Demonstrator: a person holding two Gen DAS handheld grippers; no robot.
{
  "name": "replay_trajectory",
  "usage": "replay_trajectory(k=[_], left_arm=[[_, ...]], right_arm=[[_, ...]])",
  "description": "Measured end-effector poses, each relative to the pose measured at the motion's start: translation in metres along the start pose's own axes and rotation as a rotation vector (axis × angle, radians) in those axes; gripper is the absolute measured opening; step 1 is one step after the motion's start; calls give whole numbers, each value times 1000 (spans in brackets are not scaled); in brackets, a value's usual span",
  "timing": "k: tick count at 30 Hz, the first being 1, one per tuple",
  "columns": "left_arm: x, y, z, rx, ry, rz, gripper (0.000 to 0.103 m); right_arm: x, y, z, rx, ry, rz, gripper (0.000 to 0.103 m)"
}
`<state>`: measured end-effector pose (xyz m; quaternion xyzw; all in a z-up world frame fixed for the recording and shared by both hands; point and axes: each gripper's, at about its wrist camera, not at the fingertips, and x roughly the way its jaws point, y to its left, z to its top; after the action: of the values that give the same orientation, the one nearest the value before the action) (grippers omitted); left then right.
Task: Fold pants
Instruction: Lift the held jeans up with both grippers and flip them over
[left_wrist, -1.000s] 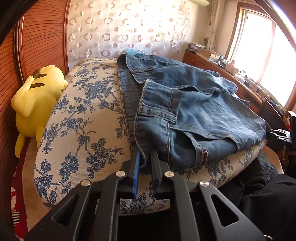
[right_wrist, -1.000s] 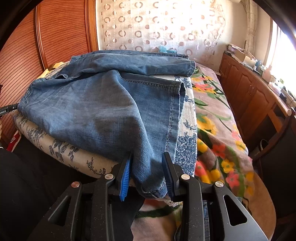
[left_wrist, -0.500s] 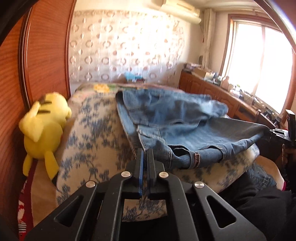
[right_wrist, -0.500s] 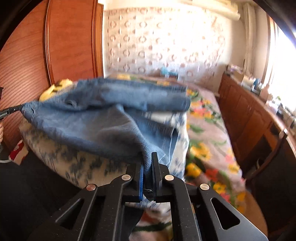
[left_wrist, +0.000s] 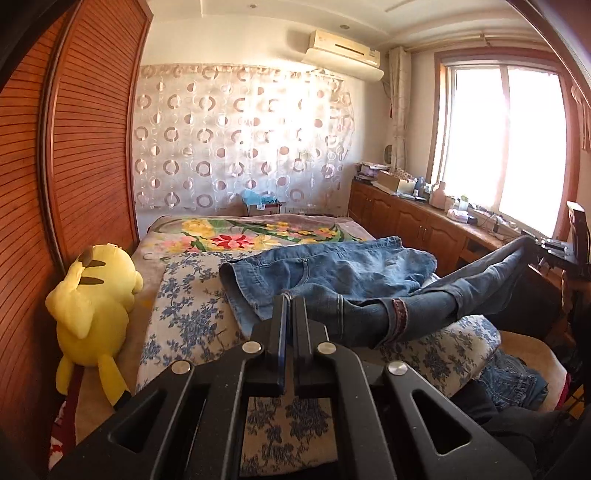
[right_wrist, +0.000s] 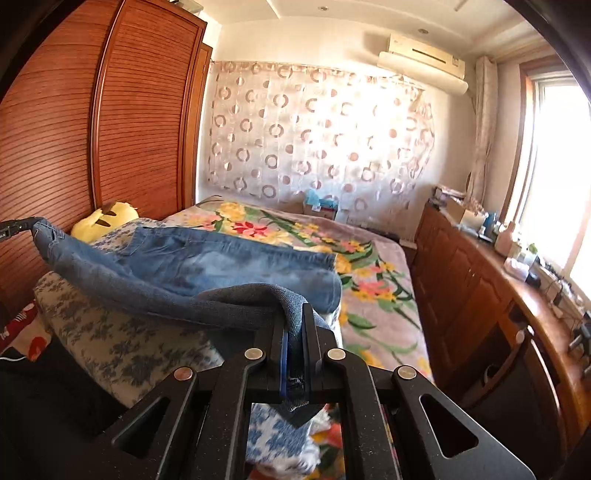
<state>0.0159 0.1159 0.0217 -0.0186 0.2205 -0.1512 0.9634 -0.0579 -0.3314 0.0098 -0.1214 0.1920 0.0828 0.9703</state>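
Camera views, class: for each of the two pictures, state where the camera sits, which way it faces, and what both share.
Left wrist: on the left gripper, facing along the bed towards the curtain; its black fingers pinch the blue denim jeans.
Right wrist: on the right gripper, facing likewise; fingers clamp the jeans.
Shared: jeans, yellow plush toy, each other's gripper tip.

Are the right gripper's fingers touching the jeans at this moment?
Touching. The right wrist view shows the right gripper with its fingers clamped on a fold of the jeans, denim pinched between them and lifted off the floral bedding.
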Motion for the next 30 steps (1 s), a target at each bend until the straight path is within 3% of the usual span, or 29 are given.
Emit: replay_trajectory(k=[11, 20, 30], left_arm=[[61, 10, 37, 29, -11, 47, 3], [116, 39, 78, 6, -20, 71, 3], [201, 66, 98, -3, 64, 94, 3]], right_arm=[[81, -3, 41, -14, -10, -29, 5], [122, -4, 56, -2, -30, -39, 5], [201, -11, 66, -11, 59, -49, 5]])
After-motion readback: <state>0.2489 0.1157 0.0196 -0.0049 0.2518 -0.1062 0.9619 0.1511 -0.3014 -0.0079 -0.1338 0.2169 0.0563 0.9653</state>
